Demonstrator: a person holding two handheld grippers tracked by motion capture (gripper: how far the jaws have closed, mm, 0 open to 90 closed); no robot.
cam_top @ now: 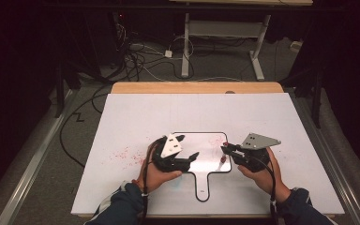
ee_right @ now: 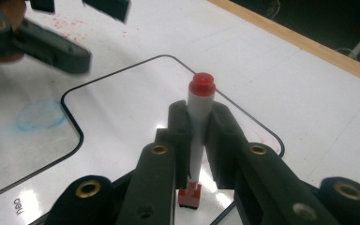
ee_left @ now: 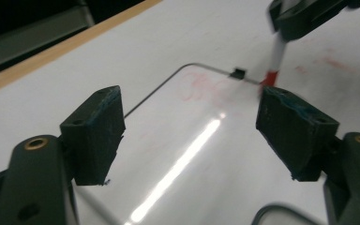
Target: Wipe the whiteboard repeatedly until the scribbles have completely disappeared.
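Tabletop: a white sheet covers the tabletop [cam_top: 136,117], wood showing at its far edge, dark floor with cables beyond; red smears mark the sheet.
Right gripper: nearest, the right gripper [ee_right: 198,123] has its fingers pressed on a red-capped marker [ee_right: 199,115], gripped mid-barrel so the red end stays free and points down at the board.
Marker: upright above the board's right part, red end close to the surface; contact I cannot tell.
Whiteboard: the small handled whiteboard [cam_top: 206,161] lies flat between both hands, handle toward the person, faint red and blue scribbles on it.
Left gripper: the left gripper [ee_left: 192,126] has fingers spread, nothing between them, hovering over the board's left side, probably ready to steady it.
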